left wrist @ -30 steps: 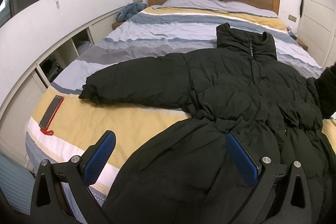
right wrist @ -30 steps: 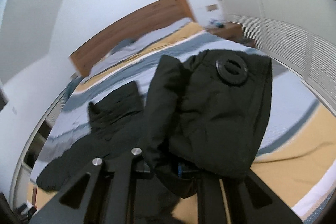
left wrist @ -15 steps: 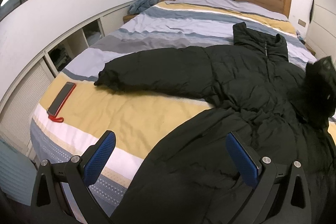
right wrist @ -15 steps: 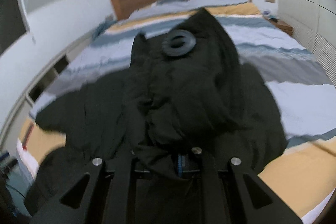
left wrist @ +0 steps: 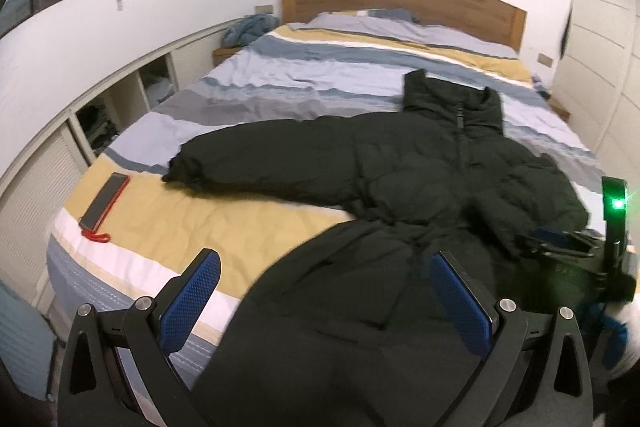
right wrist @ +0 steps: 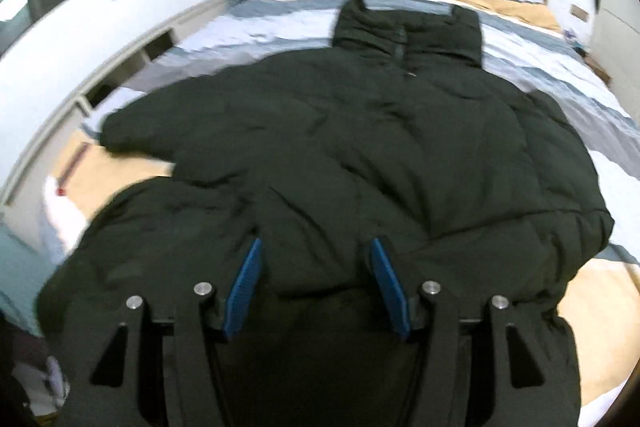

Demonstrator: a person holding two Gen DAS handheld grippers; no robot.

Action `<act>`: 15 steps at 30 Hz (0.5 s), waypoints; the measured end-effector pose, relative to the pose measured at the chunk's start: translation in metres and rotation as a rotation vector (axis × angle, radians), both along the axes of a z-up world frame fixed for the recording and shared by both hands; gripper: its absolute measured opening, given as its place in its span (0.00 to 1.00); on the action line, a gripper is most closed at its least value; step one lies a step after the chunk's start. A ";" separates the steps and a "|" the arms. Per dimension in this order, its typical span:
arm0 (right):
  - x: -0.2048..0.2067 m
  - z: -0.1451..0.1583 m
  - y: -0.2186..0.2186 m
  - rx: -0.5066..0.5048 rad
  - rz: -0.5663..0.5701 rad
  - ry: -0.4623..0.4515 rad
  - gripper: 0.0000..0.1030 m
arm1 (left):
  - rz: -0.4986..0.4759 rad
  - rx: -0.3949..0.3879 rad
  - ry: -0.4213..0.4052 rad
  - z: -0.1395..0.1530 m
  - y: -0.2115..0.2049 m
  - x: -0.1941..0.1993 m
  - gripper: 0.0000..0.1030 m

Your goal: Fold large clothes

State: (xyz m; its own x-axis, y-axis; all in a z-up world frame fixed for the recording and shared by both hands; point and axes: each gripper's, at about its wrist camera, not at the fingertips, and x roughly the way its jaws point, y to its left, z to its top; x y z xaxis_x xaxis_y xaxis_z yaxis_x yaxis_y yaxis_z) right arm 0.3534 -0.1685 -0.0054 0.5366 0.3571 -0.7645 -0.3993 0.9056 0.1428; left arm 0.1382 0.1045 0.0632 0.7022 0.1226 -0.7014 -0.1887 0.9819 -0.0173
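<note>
One black jacket (right wrist: pixel 340 155) on bed (left wrist: pixel 312 75); one phone (left wrist: pixel 105 201); two tools: left tool (left wrist: pixel 324 301), right tool (right wrist: pixel 316 287), both spread, empty.

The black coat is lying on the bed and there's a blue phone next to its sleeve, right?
Nearly. The coat does lie on the bed, but the phone beside its sleeve has a red case, not blue. The left wrist view shows it on the yellow stripe, apart from the cuff.
</note>
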 end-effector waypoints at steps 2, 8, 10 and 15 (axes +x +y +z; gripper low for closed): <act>-0.012 0.012 -0.002 0.024 0.027 -0.017 0.54 | -0.025 -0.019 0.012 0.006 -0.013 0.003 0.99; -0.016 0.052 -0.055 0.055 -0.060 -0.086 0.54 | -0.083 -0.078 0.019 0.012 -0.059 0.028 0.99; -0.016 0.060 -0.084 0.037 -0.114 -0.116 0.54 | -0.119 -0.072 0.024 0.010 -0.087 0.046 0.99; 0.009 0.065 -0.141 -0.012 -0.224 -0.140 0.54 | -0.207 -0.105 0.063 -0.006 -0.154 0.108 0.99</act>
State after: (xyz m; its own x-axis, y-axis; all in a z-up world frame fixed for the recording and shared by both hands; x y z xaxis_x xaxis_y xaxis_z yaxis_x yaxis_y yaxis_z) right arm 0.3621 -0.3095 0.0597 0.7025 0.2085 -0.6805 -0.2036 0.9750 0.0886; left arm 0.2457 -0.0500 0.0573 0.6590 -0.0957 -0.7460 0.0127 0.9931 -0.1162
